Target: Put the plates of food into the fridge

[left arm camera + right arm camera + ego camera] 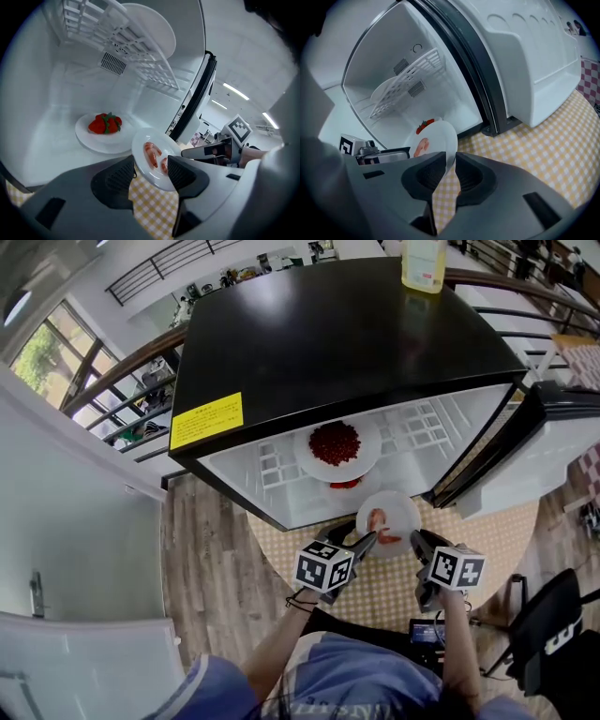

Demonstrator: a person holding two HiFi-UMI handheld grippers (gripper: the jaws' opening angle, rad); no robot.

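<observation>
**Checked cloth [394,587] before the open fridge [319,343]: shrimp plate [403,505] held at its mouth**

Both grippers clamp the shrimp plate by opposite rims, left gripper [151,165] and right gripper [451,161], jaws narrow. It hangs just outside the lower compartment, where a strawberry plate [89,139] sits.

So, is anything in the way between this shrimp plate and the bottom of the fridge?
Nothing blocks the open doorway. On the fridge floor, though, the strawberry plate sits just beyond the shrimp plate, a little to its left in the left gripper view. Bare floor shows on either side of it.
</observation>
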